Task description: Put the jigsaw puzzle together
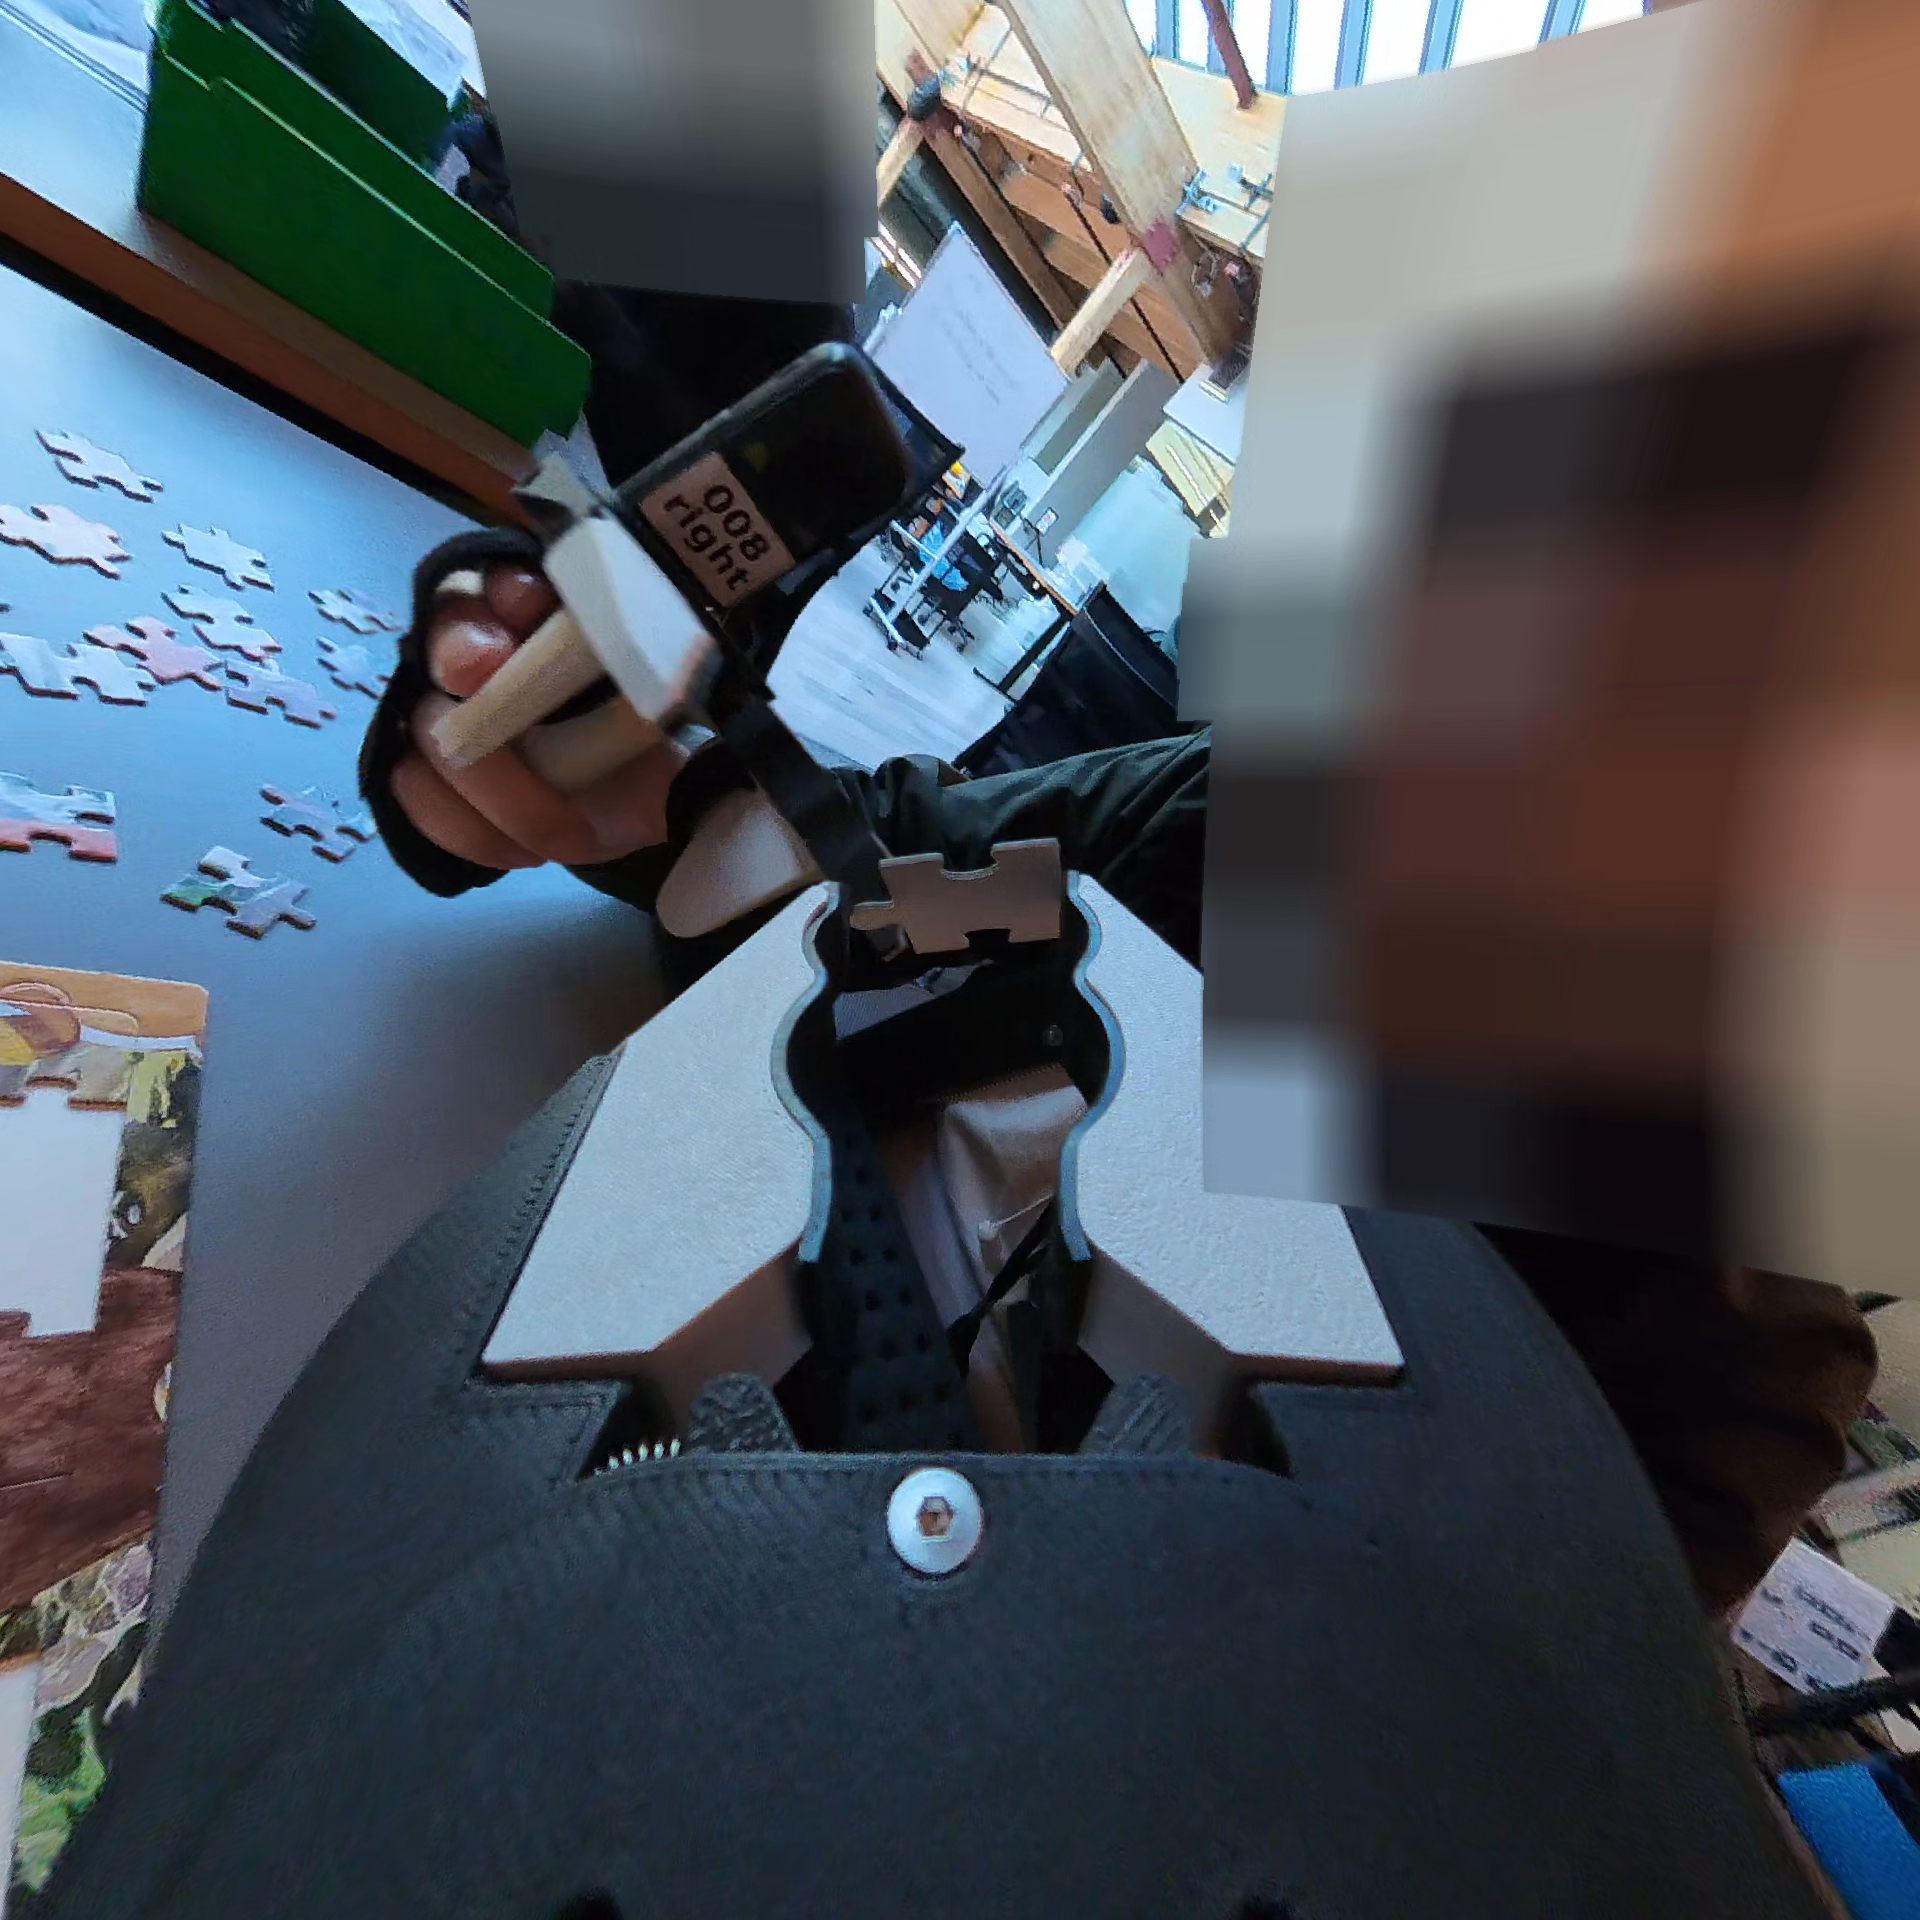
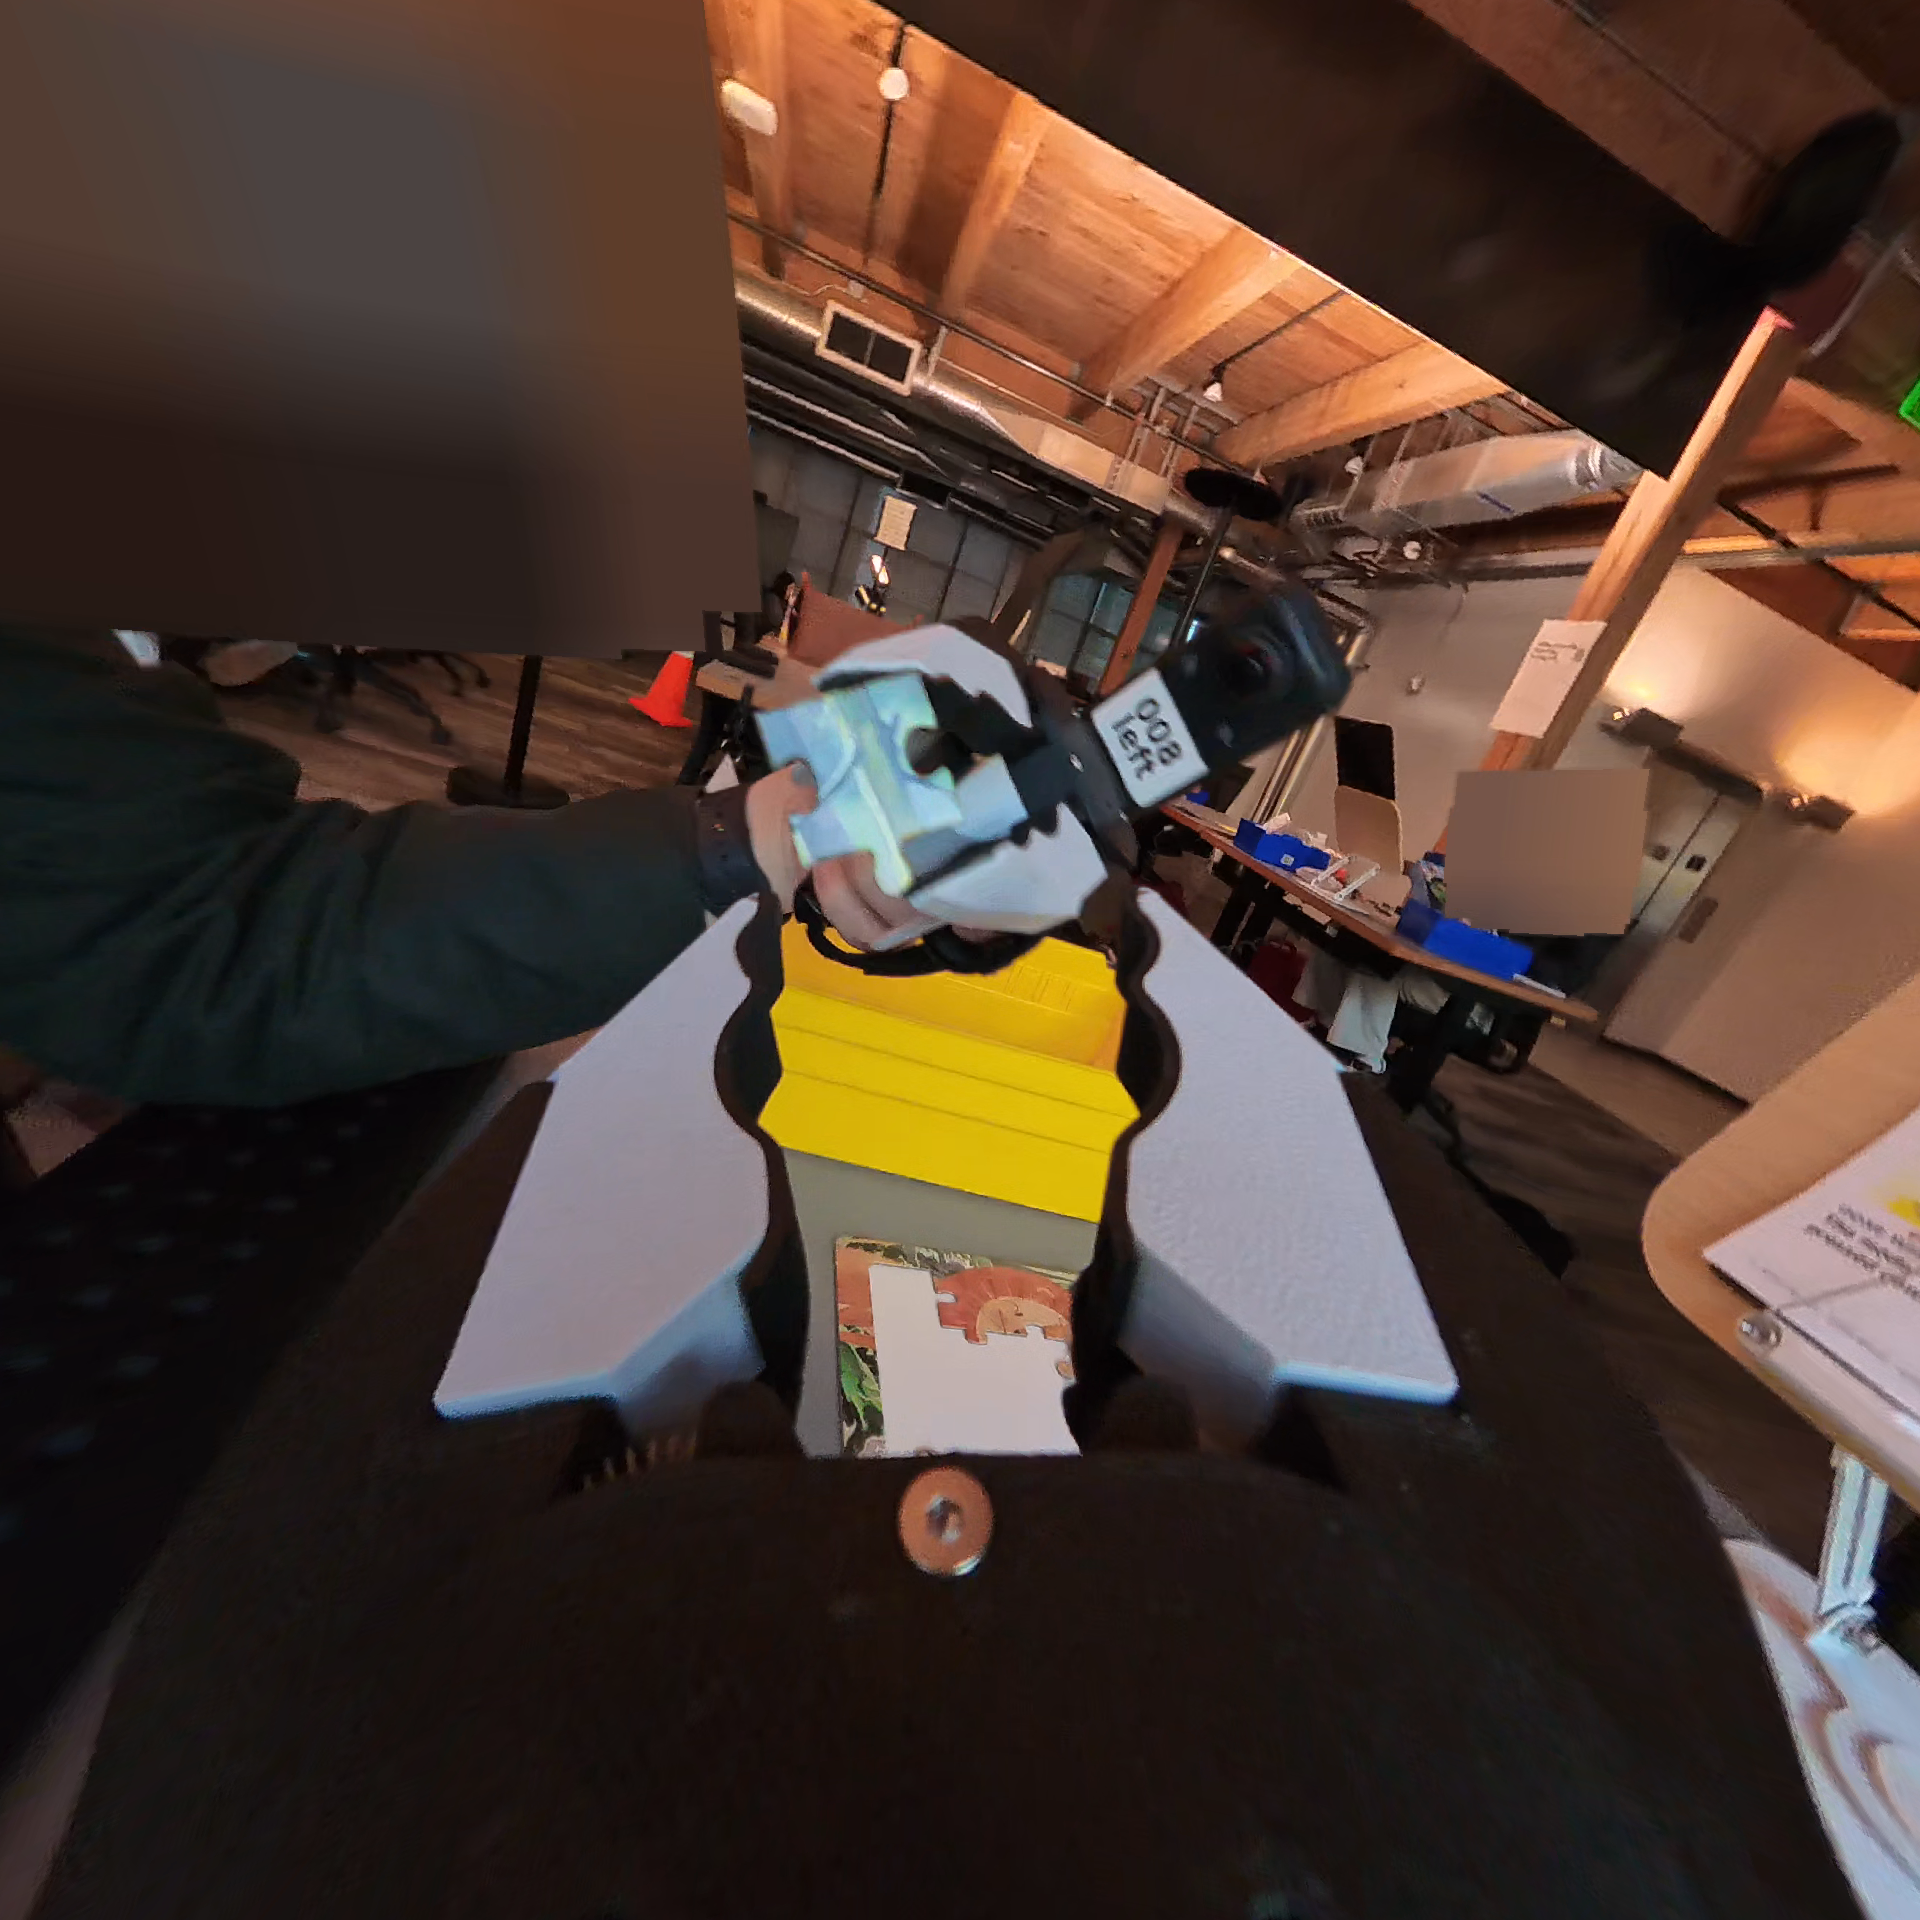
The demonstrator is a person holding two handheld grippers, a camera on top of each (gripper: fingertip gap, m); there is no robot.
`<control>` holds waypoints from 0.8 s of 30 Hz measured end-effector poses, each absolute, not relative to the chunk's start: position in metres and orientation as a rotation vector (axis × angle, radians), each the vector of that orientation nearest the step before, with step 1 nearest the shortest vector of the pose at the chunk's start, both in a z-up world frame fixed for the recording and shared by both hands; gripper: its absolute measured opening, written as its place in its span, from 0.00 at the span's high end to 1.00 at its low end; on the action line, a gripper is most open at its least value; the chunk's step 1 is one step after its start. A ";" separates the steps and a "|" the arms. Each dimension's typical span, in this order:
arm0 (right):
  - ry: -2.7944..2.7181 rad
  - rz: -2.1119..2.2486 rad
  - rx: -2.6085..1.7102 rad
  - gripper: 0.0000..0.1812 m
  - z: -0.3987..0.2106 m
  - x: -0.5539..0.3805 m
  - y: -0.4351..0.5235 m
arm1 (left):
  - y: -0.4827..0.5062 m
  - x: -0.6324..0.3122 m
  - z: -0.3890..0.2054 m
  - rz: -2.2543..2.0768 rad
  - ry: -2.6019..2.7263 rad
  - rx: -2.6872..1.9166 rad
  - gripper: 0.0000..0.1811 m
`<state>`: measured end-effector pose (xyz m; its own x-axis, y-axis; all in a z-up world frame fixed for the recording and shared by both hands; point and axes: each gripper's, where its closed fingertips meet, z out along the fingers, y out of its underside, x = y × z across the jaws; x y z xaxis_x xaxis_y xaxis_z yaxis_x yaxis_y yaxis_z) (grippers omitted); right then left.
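My left gripper [image 1: 956, 914] is shut on a single jigsaw piece [image 1: 961, 899], held up in the air; this view shows its grey back. In the right wrist view the left gripper [image 2: 868, 779] holds the same piece [image 2: 852, 758], pale printed side showing. My right gripper [image 2: 945, 925] is open and empty, facing the left gripper a short way off. Its camera body [image 1: 769, 488] shows in the left wrist view, held by a gloved hand [image 1: 468, 748]. The partly built puzzle [image 1: 94, 1247] lies on the grey table [image 1: 364, 1039] and also shows between my right fingers [image 2: 966, 1330].
Several loose pieces [image 1: 208, 644] lie scattered on the table at the left. A green bin [image 1: 343, 229] stands at the table's far edge. A yellow bin [image 2: 945, 1081] stands just beyond the puzzle. A person's dark sleeve [image 2: 364, 914] crosses the left of the right wrist view. Both grippers' tips are roughly 25 cm from the partly built puzzle [image 1: 94, 1247].
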<state>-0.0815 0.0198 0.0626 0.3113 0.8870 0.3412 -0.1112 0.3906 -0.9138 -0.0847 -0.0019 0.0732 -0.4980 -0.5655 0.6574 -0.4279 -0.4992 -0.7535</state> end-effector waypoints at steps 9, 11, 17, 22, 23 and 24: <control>-1.130 0.729 -0.892 0.82 0.058 -0.092 0.001 | -0.007 -0.070 0.055 -2.220 1.555 -1.562 0.79; -1.135 0.714 -0.910 0.82 0.055 -0.092 0.004 | -0.004 -0.070 0.052 -2.212 1.540 -1.590 0.79; -1.209 0.464 -0.971 0.82 0.035 -0.087 0.022 | 0.030 -0.080 0.036 -2.183 1.341 -1.813 0.78; -1.373 0.075 -1.048 0.82 -0.008 -0.080 0.050 | 0.044 -0.083 0.010 -1.974 1.307 -2.005 0.79; -1.396 0.038 -1.058 0.82 -0.016 -0.081 0.053 | 0.042 -0.081 0.006 -1.944 1.334 -2.031 0.80; -1.411 0.017 -1.070 0.82 -0.022 -0.082 0.056 | 0.041 -0.078 -0.002 -1.889 1.355 -2.076 0.81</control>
